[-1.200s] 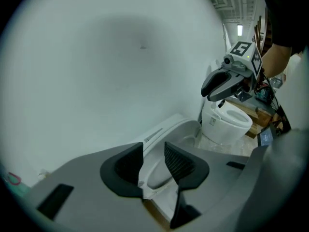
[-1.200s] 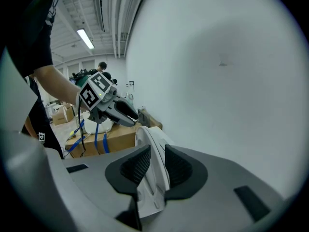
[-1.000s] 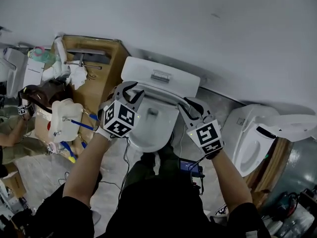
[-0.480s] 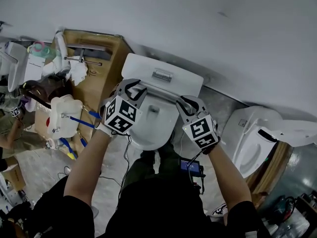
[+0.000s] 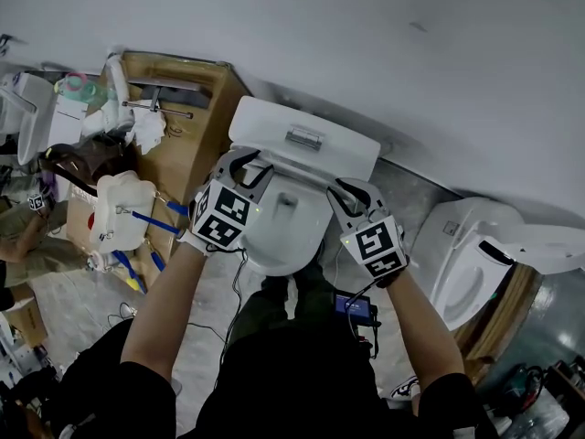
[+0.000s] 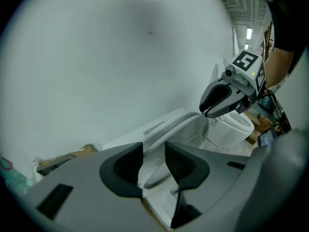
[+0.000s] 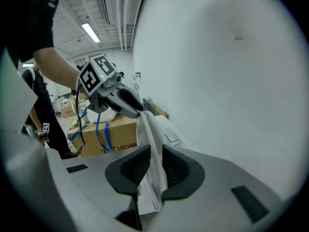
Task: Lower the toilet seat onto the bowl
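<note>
In the head view a white toilet stands against the wall, tank (image 5: 306, 135) at the back and bowl (image 5: 281, 236) below it. The white toilet seat (image 5: 294, 168) is raised and tilted over the bowl. My left gripper (image 5: 239, 166) is shut on the seat's left rim and my right gripper (image 5: 351, 196) on its right rim. The left gripper view shows the seat (image 6: 153, 154) pinched by my left gripper (image 6: 148, 166), with the right gripper (image 6: 223, 99) beyond. In the right gripper view the seat's thin edge (image 7: 153, 151) runs through my right gripper (image 7: 154, 167) toward the left gripper (image 7: 121, 99).
A cardboard box (image 5: 187, 122) with clutter on it stands left of the toilet, a white jug (image 5: 122, 213) in front of it. Another toilet (image 5: 475, 254) sits at the right. A small screen device (image 5: 351, 305) and cables lie on the floor. A person (image 5: 18, 236) crouches at the far left.
The right gripper has shifted slightly left with the seat rim. The left gripper has barely moved. Both stay clamped on the seat.
</note>
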`<act>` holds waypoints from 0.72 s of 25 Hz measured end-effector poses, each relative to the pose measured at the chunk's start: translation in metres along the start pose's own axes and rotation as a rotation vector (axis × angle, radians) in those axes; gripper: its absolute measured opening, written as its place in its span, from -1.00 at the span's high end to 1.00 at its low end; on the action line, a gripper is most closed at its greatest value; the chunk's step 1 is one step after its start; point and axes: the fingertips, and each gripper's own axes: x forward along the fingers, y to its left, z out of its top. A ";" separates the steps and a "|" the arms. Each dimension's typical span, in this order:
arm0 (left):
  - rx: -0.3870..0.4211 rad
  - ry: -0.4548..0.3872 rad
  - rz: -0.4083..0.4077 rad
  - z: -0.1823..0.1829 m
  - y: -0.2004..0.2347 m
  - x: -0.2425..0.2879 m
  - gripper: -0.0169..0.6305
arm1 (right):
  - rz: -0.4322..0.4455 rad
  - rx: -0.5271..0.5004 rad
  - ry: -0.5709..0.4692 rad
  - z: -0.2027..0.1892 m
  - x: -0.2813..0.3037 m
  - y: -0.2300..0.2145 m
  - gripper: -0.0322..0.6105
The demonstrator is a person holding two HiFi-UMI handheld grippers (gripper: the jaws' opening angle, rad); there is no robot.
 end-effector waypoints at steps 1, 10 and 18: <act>-0.003 -0.001 0.000 -0.001 -0.001 -0.001 0.49 | 0.009 0.005 0.004 -0.002 0.000 0.002 0.63; -0.029 -0.005 0.019 -0.015 -0.013 -0.018 0.47 | 0.055 0.025 0.058 -0.019 0.001 0.025 0.63; -0.051 0.014 0.041 -0.030 -0.026 -0.032 0.45 | 0.116 0.008 0.074 -0.027 -0.005 0.047 0.63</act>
